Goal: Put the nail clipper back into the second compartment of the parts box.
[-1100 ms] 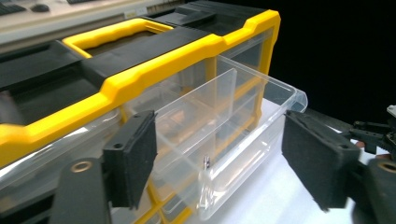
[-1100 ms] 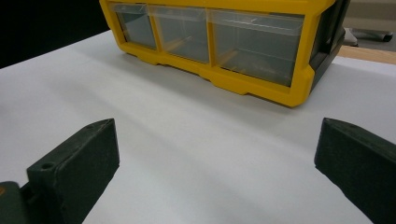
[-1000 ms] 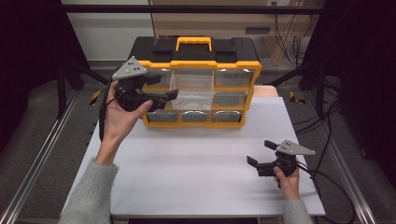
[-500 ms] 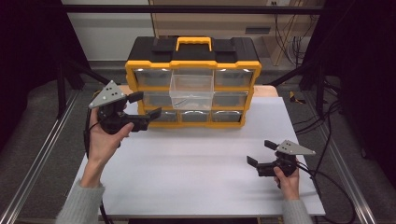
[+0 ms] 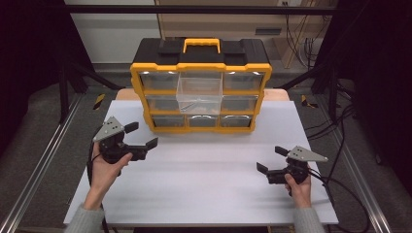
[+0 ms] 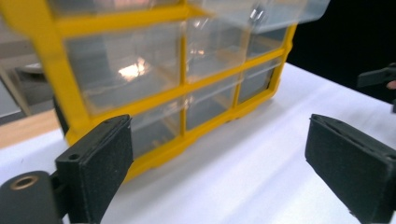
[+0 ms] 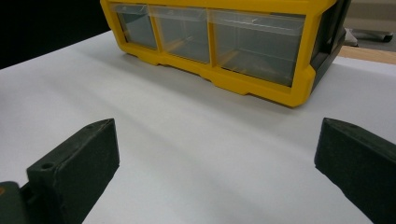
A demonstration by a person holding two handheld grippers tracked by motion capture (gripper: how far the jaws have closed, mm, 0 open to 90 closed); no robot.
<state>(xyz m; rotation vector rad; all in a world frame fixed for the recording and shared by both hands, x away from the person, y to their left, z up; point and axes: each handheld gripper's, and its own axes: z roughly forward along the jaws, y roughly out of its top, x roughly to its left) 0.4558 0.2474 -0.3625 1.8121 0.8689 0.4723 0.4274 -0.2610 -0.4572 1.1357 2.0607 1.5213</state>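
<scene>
1. Lowered from the front of the yellow-framed plastic drawer organizer (image 5: 199, 99), the left gripper (image 5: 141, 136) is now held low over the white table (image 5: 204, 170), jaws just opened, spread, nothing between.
2. One clear plastic drawer (image 5: 200, 92) is left pulled out at the organizer's upper middle.
3. The right gripper (image 5: 270, 160) is kept spread, unmoved, near the table's right edge; bare tabletop lies between both grippers.

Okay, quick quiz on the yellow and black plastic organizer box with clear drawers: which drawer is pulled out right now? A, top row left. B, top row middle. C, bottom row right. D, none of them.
B: in the high view the clear top-middle drawer juts forward from the yellow and black plastic organizer box, while the drawers around it sit flush in the frame.
</scene>
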